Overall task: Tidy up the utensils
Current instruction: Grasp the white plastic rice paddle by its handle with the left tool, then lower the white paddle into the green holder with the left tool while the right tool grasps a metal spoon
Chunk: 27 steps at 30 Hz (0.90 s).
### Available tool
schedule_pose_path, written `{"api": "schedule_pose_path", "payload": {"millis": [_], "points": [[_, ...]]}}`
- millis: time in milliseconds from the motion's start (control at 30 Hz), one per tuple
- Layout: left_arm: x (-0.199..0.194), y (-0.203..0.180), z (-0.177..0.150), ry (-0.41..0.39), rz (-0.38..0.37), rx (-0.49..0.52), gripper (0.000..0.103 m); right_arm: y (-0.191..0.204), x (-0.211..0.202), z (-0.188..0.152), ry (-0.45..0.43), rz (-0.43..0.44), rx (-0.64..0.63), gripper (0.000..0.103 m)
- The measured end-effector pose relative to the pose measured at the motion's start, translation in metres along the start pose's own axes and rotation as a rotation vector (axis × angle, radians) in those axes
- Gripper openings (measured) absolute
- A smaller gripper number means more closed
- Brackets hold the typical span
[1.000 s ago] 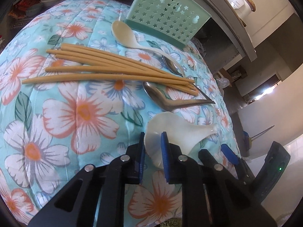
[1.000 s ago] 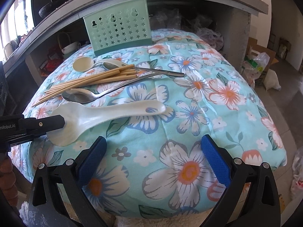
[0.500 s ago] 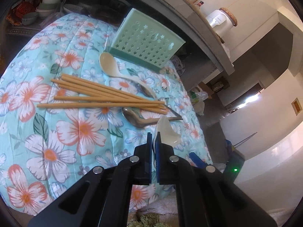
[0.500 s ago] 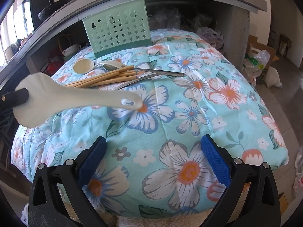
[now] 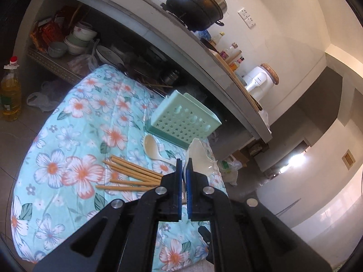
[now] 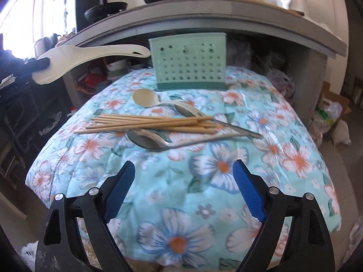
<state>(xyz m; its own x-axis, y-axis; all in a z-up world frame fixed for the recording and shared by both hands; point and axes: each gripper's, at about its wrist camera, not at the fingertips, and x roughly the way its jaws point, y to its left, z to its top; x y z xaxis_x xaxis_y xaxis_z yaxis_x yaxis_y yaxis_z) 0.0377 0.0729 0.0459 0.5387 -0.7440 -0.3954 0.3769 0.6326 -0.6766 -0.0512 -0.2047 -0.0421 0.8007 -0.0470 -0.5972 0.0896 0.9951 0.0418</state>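
Observation:
My left gripper [image 5: 185, 165] is shut on the head of a white rice paddle [image 5: 199, 156] and holds it in the air, handle pointing toward the mint-green perforated utensil holder [image 5: 183, 122]. In the right wrist view the paddle [image 6: 90, 56] hangs high at the left, level with the holder [image 6: 189, 62]. On the floral cloth [image 6: 204, 181] lie several wooden chopsticks [image 6: 147, 123], a cream spoon [image 6: 145, 97] and two metal spoons [image 6: 154, 142]. My right gripper [image 6: 183, 181] is open and empty, low over the cloth's near side.
A grey counter [image 6: 204, 13] overhangs the table just behind the holder, with a black pot [image 5: 197, 2] on top and bowls [image 5: 77, 38] on a shelf below. An oil bottle [image 5: 10, 93] stands on the floor at the left.
My left gripper closed on the rice paddle, lifted it off the cloth and raised it high toward the holder. My right gripper stayed open and rose, moving toward the utensils.

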Motion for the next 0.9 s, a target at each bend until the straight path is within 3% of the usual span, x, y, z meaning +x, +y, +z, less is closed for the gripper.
{"api": "schedule_pose_path", "payload": {"millis": [200, 433, 500, 733, 900], "points": [[-0.009, 0.015, 0.004, -0.044, 0.046, 0.0, 0.002, 0.044, 0.032, 0.018, 0.01, 0.048, -0.173, 0.057], [-0.012, 0.028, 0.008, -0.064, 0.095, 0.019, 0.002, 0.074, 0.077, 0.02, 0.085, -0.063, -0.31, 0.032], [-0.012, 0.028, 0.012, -0.073, 0.103, 0.024, 0.002, 0.073, 0.085, 0.02, 0.12, -0.078, -0.307, 0.017], [-0.016, 0.011, 0.039, -0.139, 0.114, 0.091, 0.002, 0.073, 0.069, 0.022, 0.121, -0.073, -0.343, 0.01], [-0.005, -0.021, 0.071, -0.207, 0.111, 0.216, 0.002, 0.056, 0.035, 0.041, 0.075, -0.025, -0.309, 0.006]]}}
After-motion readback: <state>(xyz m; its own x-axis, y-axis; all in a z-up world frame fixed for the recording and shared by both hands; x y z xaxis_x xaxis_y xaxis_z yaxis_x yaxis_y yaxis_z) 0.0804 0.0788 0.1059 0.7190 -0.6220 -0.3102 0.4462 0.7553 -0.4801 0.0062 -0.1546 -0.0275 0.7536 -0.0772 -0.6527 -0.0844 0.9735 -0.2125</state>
